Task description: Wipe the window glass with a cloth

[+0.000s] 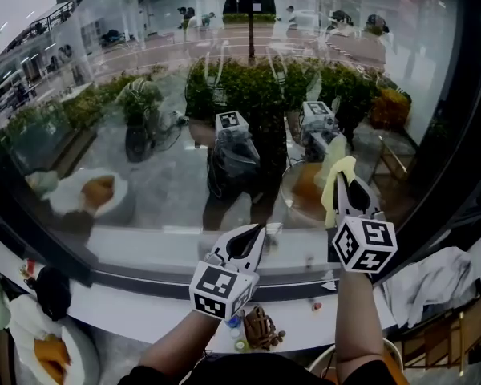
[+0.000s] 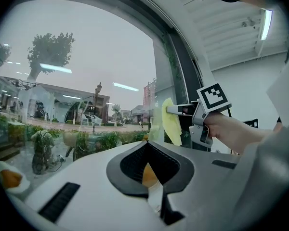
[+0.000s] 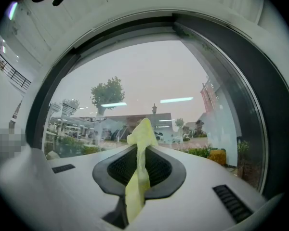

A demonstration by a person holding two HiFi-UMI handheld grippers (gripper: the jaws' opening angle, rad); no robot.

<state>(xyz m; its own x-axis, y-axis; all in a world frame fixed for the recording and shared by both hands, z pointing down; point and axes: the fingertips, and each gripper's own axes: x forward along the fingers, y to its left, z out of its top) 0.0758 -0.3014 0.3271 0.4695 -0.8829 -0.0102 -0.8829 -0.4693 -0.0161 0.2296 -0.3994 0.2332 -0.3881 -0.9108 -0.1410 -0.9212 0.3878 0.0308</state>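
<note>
yellow cloth [image 3: 137,182] clamped in right gripper [image 1: 346,195]; left gripper view shows its side.

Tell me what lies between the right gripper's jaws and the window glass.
The yellow cloth: clamped in the right gripper, its free end sticks out toward the window glass. The right gripper view shows it best.
</note>
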